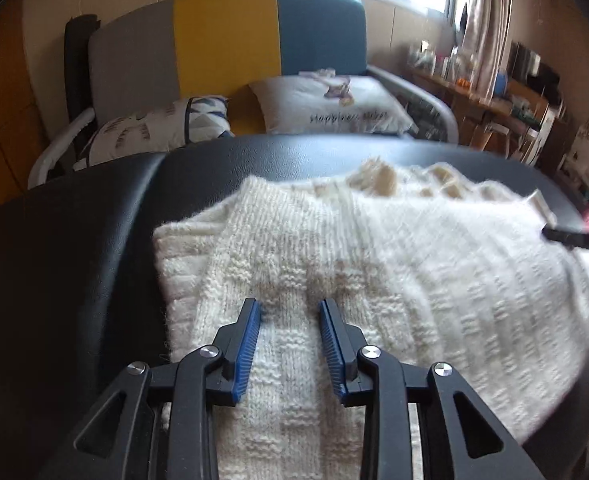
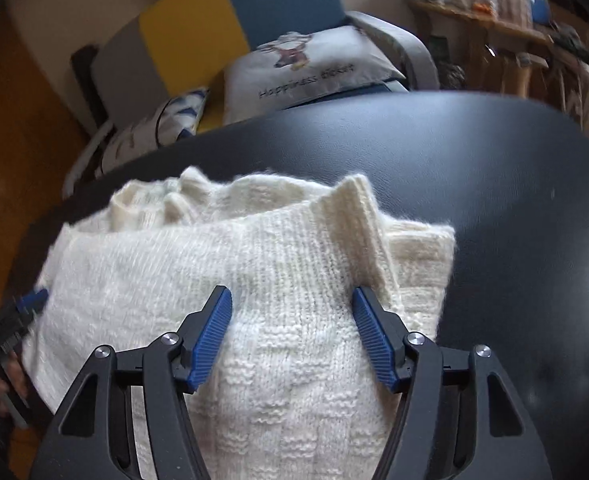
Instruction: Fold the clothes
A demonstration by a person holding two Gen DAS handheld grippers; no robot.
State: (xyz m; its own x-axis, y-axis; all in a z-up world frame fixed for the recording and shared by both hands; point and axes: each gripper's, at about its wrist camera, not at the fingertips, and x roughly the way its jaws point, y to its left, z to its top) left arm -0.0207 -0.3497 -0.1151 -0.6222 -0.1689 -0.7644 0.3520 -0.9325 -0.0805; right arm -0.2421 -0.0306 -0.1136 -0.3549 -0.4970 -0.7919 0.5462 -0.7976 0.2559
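A cream knitted sweater (image 1: 414, 260) lies folded on a black padded table (image 1: 74, 260). My left gripper (image 1: 290, 308) is over the sweater's near left part, and a raised strip of knit fills the gap between its blue pads. My right gripper (image 2: 292, 300) holds a thick fold of the sweater (image 2: 174, 248) pad to pad, next to a ribbed cuff (image 2: 358, 216). Each gripper shows at the edge of the other's view: the right gripper (image 1: 574, 238) and the left gripper (image 2: 30, 300). Both views are slightly blurred.
Bare black table (image 2: 514, 200) lies right of the sweater. Behind the table stands a sofa (image 1: 222, 40) with a grey, yellow and blue back and two pillows (image 1: 326, 108). A cluttered wooden shelf (image 1: 494, 96) lines the right wall under the window.
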